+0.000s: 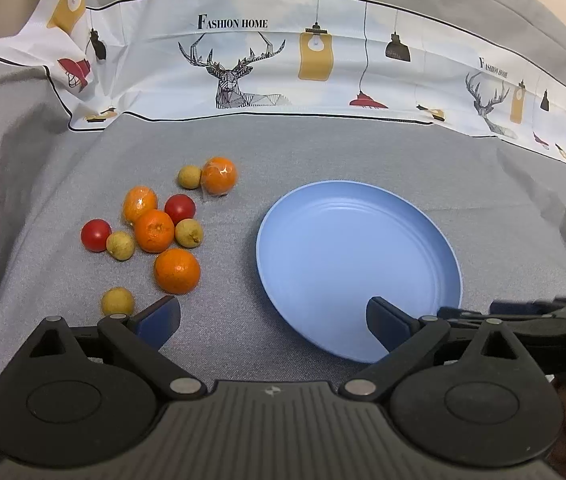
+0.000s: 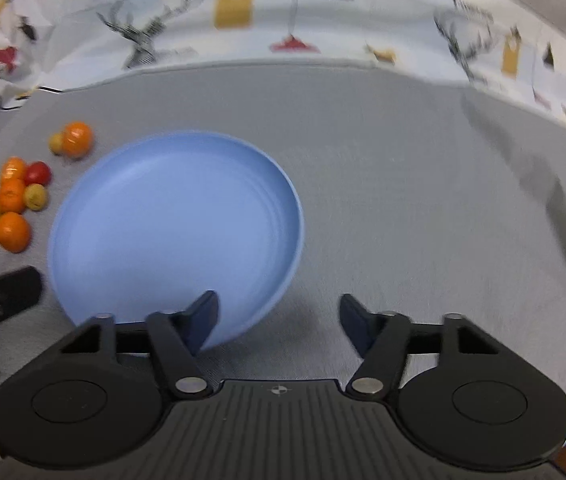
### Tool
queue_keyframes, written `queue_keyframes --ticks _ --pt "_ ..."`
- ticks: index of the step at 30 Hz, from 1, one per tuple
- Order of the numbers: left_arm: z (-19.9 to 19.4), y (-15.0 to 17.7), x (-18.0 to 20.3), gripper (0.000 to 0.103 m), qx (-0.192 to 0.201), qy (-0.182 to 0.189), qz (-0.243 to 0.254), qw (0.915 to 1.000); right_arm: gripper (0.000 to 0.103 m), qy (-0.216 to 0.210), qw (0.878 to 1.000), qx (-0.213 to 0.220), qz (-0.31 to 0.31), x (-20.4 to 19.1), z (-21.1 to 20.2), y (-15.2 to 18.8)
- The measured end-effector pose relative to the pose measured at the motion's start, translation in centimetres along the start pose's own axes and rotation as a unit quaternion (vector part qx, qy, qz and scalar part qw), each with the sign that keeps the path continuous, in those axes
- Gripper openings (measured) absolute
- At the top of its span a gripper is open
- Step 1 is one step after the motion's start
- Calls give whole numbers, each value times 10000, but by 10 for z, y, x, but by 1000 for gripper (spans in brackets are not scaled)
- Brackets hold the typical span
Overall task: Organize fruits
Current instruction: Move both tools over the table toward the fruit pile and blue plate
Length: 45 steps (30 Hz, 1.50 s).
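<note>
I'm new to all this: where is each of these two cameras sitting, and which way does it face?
Left wrist view: sits on the left tongs, looking forward and down over the grey cloth at the fruit pile and blue plate; its own open fingers show, plus part of the other tongs at the right edge.
Right wrist view: sits on the right tongs, looking down at the plate's near rim; its fingers show with nothing between them, the picture blurred.
Both share the plate, the fruit and the printed cloth behind.
</note>
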<state>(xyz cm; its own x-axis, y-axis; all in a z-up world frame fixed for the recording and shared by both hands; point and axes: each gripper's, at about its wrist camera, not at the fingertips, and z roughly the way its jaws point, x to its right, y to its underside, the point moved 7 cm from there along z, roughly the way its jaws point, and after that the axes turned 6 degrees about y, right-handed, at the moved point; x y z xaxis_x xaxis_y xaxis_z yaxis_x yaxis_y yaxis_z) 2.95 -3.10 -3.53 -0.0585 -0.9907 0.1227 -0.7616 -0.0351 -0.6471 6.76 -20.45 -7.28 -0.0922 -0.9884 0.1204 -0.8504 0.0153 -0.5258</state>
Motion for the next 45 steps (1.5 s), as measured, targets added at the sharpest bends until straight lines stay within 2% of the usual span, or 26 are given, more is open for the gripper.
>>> queue_keyframes --ticks 1,2,3,5,8,11,19,26,30,33,39,45 --pt "0 0 0 101 6 4 3 10000 54 -8 9999 -87 70 2 3 2" --pt "-1 0 0 101 12 7 7 10000 49 20 9998 -149 90 3 5 3" --pt "-1 1 0 101 16 7 5 10000 38 69 9997 -203 95 5 6 5" --pt "-1 0 1 101 20 11 -9 10000 29 170 9992 -277 217 10 7 8" --pt "-1 1 0 101 24 14 -8 10000 29 17 9991 -269 337 12 2 6" --pt "-1 1 1 101 4 29 8 10000 29 105 9997 -148 165 8 -3 7" --pt "1 1 2 101 -34 106 46 9999 41 251 9993 199 -176 1 -18 -2" --pt "2 2 5 101 -50 162 55 9998 42 289 9987 360 -228 6 -20 -12" --pt "2 2 5 100 -56 183 50 9998 52 333 9984 393 -243 6 -19 -13" --pt "1 3 6 100 -43 190 56 9998 54 318 9982 436 -255 4 -20 -13" --pt "1 3 6 97 -50 224 47 9997 56 369 9973 606 -177 5 -22 -14" --pt "1 3 8 87 -72 295 32 9995 56 336 9973 655 -72 7 -23 -15"
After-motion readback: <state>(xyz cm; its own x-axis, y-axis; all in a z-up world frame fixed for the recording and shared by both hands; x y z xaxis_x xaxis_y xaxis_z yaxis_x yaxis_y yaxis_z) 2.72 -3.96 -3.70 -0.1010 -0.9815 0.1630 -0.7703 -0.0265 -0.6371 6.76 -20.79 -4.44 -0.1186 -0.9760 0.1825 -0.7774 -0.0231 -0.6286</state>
